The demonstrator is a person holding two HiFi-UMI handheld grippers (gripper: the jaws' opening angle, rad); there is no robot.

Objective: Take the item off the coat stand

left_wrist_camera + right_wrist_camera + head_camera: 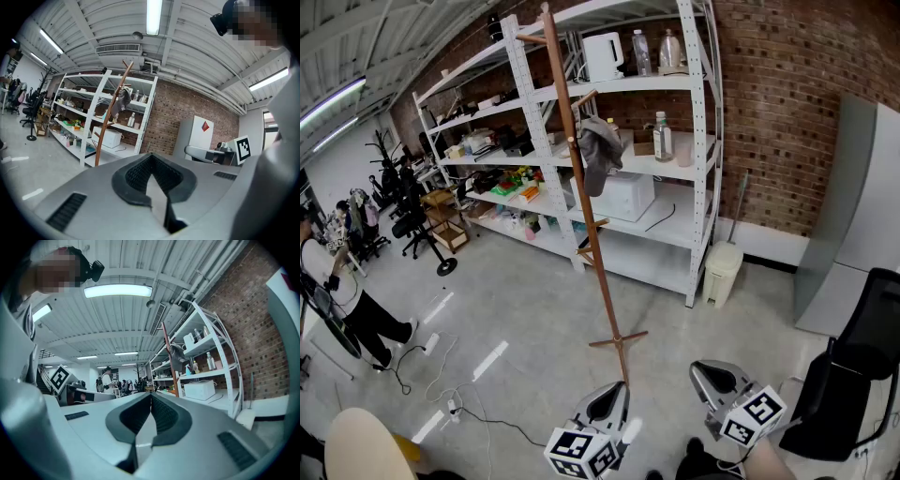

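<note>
A tall wooden coat stand (pixel 586 202) rises from the floor in front of white shelving. A grey cloth item (pixel 599 151) hangs from one of its upper pegs. My left gripper (pixel 617 392) is low near the stand's foot, shut and empty. My right gripper (pixel 707 372) is to its right, also shut with nothing in it. In the left gripper view the jaws (pixel 150 156) meet, with the stand (pixel 108 122) and the grey item (pixel 123 98) far off. In the right gripper view the closed jaws (pixel 151 395) point toward the stand (pixel 169 355) and the item (pixel 177 355).
White metal shelving (pixel 694 141) holds a kettle, bottles and a microwave (pixel 623 195) before a brick wall. A white bin (pixel 721 273) stands at its right end. A black chair (pixel 861 370) is at the right. Cables (pixel 441 403) lie on the floor; a person (pixel 342 305) stands at the left.
</note>
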